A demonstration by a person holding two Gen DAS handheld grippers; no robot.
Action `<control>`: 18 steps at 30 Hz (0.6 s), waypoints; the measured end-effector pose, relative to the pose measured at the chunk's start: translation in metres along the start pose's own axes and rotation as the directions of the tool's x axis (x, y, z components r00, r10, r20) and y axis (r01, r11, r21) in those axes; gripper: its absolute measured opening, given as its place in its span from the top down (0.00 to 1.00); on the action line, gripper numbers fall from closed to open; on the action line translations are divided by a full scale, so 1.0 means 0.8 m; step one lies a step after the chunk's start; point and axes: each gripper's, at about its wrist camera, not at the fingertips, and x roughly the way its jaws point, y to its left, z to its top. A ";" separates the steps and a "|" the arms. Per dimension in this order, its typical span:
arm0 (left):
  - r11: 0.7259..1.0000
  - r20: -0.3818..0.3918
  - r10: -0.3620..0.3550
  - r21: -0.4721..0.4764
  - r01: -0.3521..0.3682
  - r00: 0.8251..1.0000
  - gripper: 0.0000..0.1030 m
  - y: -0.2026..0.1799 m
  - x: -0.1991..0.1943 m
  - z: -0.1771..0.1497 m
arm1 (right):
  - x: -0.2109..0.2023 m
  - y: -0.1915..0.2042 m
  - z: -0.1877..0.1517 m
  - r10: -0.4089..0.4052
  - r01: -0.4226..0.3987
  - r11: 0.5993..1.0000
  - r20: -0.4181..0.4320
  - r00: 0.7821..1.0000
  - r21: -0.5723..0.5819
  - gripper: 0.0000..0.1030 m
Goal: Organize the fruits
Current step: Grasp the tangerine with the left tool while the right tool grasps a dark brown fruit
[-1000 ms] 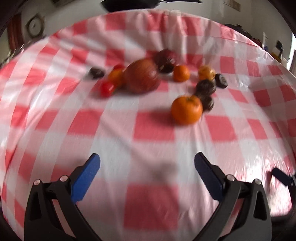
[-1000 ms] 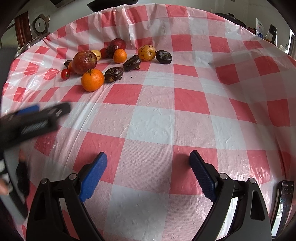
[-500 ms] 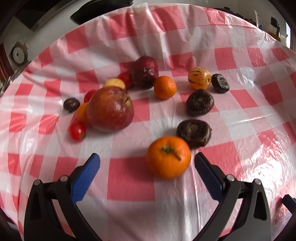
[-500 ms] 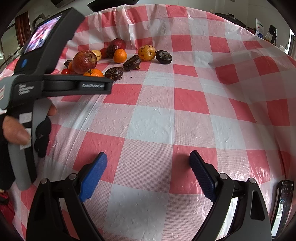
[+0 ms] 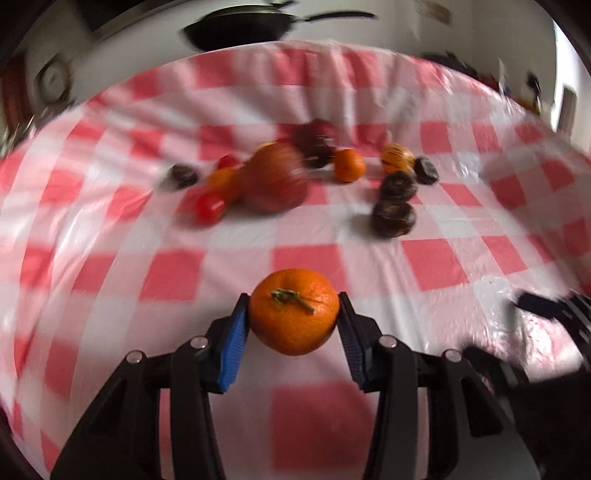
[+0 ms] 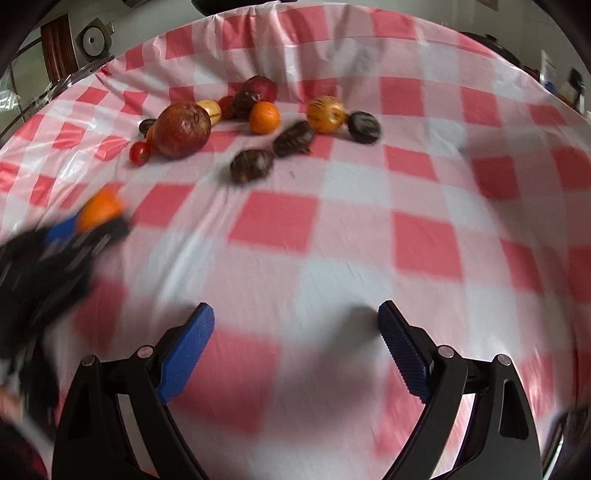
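My left gripper (image 5: 293,321) is shut on a large orange (image 5: 294,311) and holds it above the checked tablecloth (image 5: 436,258), away from the fruit pile. The orange in the left gripper also shows blurred in the right wrist view (image 6: 99,211). The pile lies further back: a big red apple (image 6: 181,129), a small orange (image 6: 264,117), a yellow striped fruit (image 6: 326,113), dark passion fruits (image 6: 252,165), a cherry tomato (image 6: 139,152). My right gripper (image 6: 295,341) is open and empty over the cloth in front of the pile.
A black pan (image 5: 240,31) stands beyond the table's far edge. A round speaker (image 6: 93,38) sits at the back left. The red and white cloth covers the whole table.
My left gripper closed on the large orange and drew it back from the pile. My right gripper shifted forward towards the pile and stays open.
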 end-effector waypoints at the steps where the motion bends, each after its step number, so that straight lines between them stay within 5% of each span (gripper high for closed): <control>1: 0.999 0.002 -0.004 -0.032 0.004 1.000 0.55 0.011 -0.006 -0.005 | 0.011 0.006 0.014 -0.004 0.004 1.000 -0.003 1.000 -0.002 0.14; 7: 0.977 0.017 -0.030 -0.211 0.033 0.999 0.55 0.061 -0.017 -0.018 | 0.058 0.042 0.079 0.002 -0.002 1.000 0.003 1.000 -0.021 0.19; 12: 0.977 0.020 -0.033 -0.211 0.037 0.999 0.55 0.059 -0.015 -0.017 | 0.080 0.056 0.110 -0.004 0.005 1.000 0.020 1.000 -0.021 0.27; 15: 0.975 0.015 -0.038 -0.220 0.040 0.999 0.55 0.060 -0.013 -0.017 | 0.077 0.053 0.111 -0.015 0.015 1.000 0.034 0.999 0.001 0.43; 16: 0.975 0.012 -0.040 -0.219 0.041 0.999 0.55 0.060 -0.012 -0.017 | 0.076 0.050 0.112 -0.018 0.018 1.000 0.040 0.999 0.014 0.56; 18: 0.975 0.011 -0.035 -0.218 0.037 0.999 0.55 0.059 -0.012 -0.017 | 0.072 0.041 0.110 0.002 -0.005 0.999 0.050 0.999 0.046 0.61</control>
